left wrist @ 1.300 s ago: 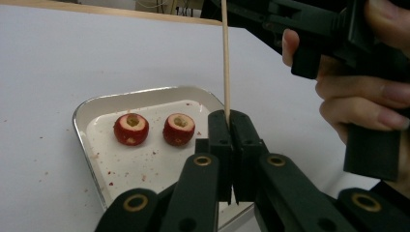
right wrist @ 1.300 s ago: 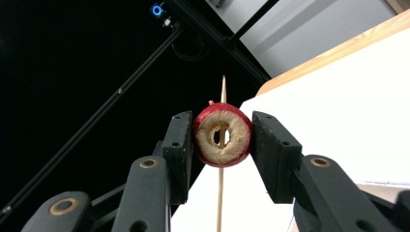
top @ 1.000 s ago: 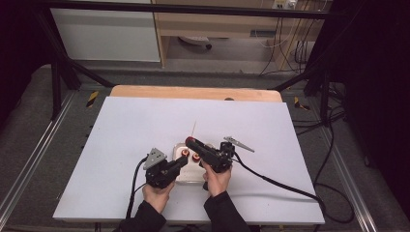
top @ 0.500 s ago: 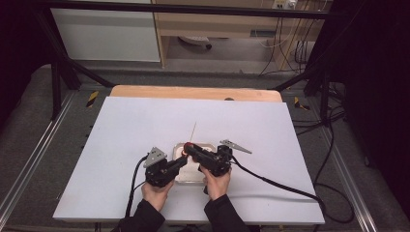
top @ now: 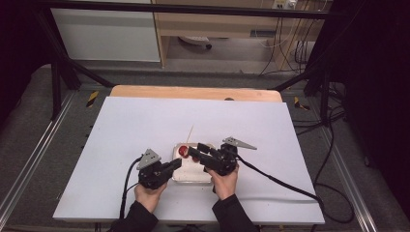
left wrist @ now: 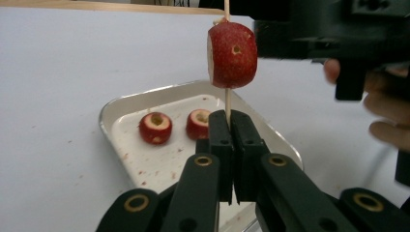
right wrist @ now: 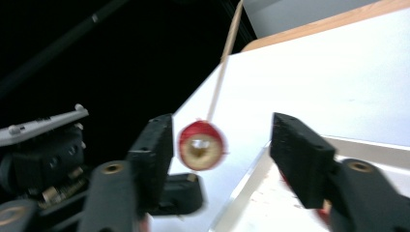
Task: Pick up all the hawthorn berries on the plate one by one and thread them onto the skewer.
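Nothing readable is showing up anywhere: no words, labels, brand marks or numbers are coming through on the table, the tray or the grippers. The yellow-and-black patches on the floor rails in the high view are perhaps warning stripes, but they are staying too small to make out any writing.

Light: bright, even on white table (top: 145, 125); surroundings beyond the table dim.
Shadows: soft, faint beside tray (left wrist: 111, 108).
Blur: right gripper view smeared; jaws soft.
Focus: left gripper view sharp at tray.
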The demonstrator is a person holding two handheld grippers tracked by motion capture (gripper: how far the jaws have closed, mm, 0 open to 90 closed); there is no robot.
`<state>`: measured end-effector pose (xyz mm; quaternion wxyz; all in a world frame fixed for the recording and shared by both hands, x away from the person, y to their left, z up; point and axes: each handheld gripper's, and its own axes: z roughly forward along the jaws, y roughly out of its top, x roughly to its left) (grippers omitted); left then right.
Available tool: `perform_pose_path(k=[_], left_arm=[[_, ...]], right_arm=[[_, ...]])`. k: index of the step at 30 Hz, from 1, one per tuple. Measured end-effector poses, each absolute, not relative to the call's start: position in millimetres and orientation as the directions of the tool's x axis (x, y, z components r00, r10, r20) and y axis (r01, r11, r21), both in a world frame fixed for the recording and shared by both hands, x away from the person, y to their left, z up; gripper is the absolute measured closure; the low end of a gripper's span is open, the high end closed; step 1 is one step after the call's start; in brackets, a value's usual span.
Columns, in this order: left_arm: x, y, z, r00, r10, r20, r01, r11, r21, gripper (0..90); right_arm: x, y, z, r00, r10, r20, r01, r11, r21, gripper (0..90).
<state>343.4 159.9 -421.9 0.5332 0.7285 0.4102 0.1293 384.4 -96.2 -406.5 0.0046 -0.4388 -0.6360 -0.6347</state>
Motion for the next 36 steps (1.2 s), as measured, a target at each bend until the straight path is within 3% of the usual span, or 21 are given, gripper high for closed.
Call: perform_pose_path(k=[5, 14, 28, 36], left_arm=[[339.1, 178.4, -425.6, 0.644, 0.738, -0.201, 0.456, -0.159, 0.876, 88.3], [328.4, 210.4, -432.2, 0.666, 0.737, -0.119, 0.457, -0.276, 0.846, 88.1], [324.8, 221.1, -437.3, 0.698, 0.712, -0.078, 0.45, -0.352, 0.821, 88.0], [325.1, 221.5, -438.9, 0.701, 0.708, -0.078, 0.454, -0.36, 0.815, 88.0]], right_arm=[[390.1, -108.6, -400.7, -0.645, 0.608, 0.463, 0.587, 0.006, 0.81, 22.4], [400.9, -115.8, -399.5, -0.688, 0.649, 0.326, 0.594, 0.246, 0.766, 15.7], [432.8, -77.0, -385.6, -0.761, 0.631, 0.15, 0.584, 0.565, 0.583, 26.2], [449.3, -55.5, -389.3, -0.788, 0.606, 0.105, 0.57, 0.655, 0.496, 36.5]])
